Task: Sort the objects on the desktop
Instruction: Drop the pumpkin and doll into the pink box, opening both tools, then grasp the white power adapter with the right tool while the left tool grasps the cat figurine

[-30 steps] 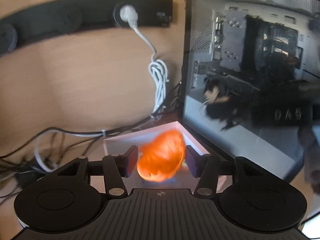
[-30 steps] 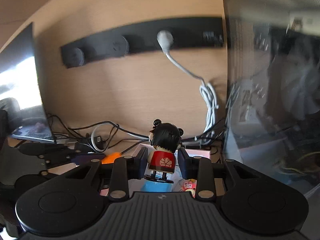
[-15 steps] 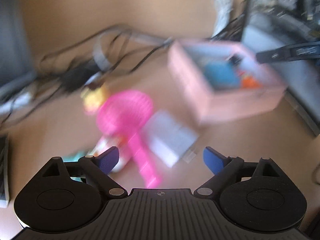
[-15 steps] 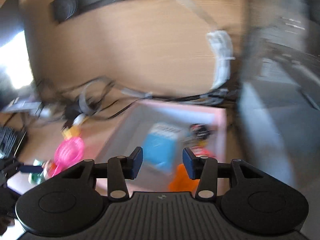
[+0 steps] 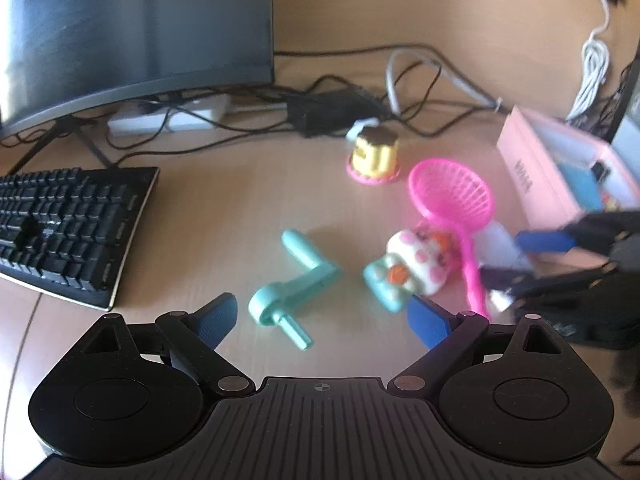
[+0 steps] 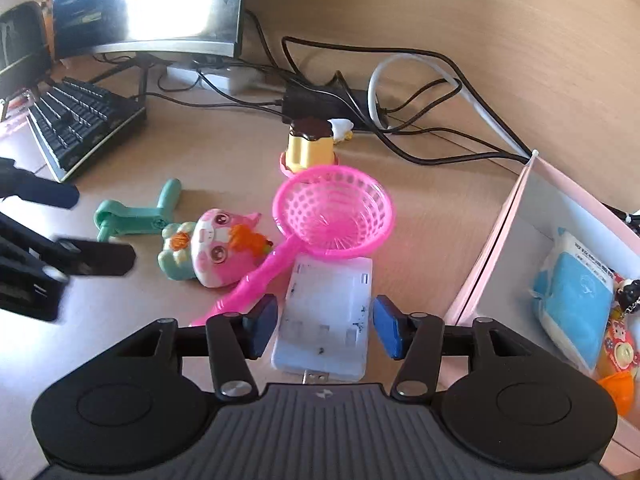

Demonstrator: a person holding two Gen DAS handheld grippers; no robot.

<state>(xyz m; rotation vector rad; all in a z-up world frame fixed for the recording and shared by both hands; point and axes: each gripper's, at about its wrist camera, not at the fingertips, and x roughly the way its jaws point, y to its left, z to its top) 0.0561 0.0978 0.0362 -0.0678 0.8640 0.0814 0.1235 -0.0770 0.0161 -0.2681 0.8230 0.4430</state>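
Observation:
My left gripper (image 5: 324, 318) stands wide open and empty above a teal crank toy (image 5: 296, 284), which lies on the desk between and just ahead of its fingertips. A pink-and-white bunny toy (image 5: 408, 272) lies by its right finger. My right gripper (image 6: 326, 328) has its jaws opening, straddling a white flat device with a USB plug (image 6: 328, 316); the pads stand clear of its sides. A pink net scoop (image 6: 336, 216) rests partly on that device. A yellow pudding toy (image 6: 312, 148) stands behind. The pink box (image 6: 500, 248) at the right holds a blue packet (image 6: 576, 296).
A black keyboard (image 5: 68, 232) and a curved monitor (image 5: 132, 20) fill the left side. Cables and a power strip (image 5: 168, 118) run along the wooden back wall. The right gripper (image 5: 524, 260) shows at the right edge of the left wrist view, close to the bunny.
Both grippers have let go of what they held, an orange object and a small doll, at the pink box. They opened, swung left and down, and now hover over the toys on the desk.

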